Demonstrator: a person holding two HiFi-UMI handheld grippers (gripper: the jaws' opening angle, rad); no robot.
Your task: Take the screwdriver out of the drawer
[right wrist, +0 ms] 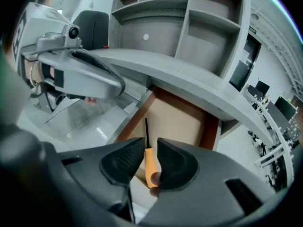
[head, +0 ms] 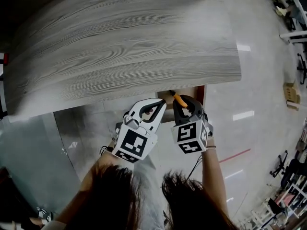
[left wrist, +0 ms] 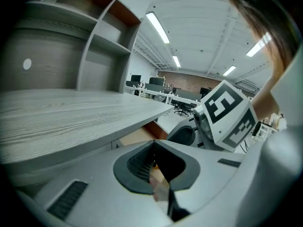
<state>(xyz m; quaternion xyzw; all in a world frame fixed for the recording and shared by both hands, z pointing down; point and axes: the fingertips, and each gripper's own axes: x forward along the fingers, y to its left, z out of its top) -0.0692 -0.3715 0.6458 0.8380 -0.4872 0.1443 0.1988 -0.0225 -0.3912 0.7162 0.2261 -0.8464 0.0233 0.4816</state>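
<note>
Orange plastic is showing between the black jaws of the right hand-held gripper (right wrist: 150,143): it is pinching the handle of the screwdriver (right wrist: 149,165), and the thin dark shaft is pointing away from me, out past the jaw tips. I am holding the tool over the open drawer (right wrist: 211,132), whose pale tan bottom and reddish-brown side walls are lying directly beneath it. I cannot tell whether the shaft's tip is touching the drawer bottom.

From the head view, the right hand-held gripper (head: 186,102) is sitting at the front of the drawer (head: 193,92), which is sticking out from under the edge of the grey wood-grain table (head: 124,47). The screwdriver (head: 180,99) is appearing there as a short orange streak between the jaws.

The white left hand-held gripper (head: 160,104) is hanging just beside the right one, on its left, apart from the drawer. In its own view the left hand-held gripper (left wrist: 154,143) is showing its jaw tips pressed together, with nothing clamped between them. The right one's marker cube (left wrist: 227,115) is filling the space to its right.

Grey shelving (right wrist: 189,22) is rising behind the table (right wrist: 189,79), and glossy floor (head: 240,114) is spreading out below.
</note>
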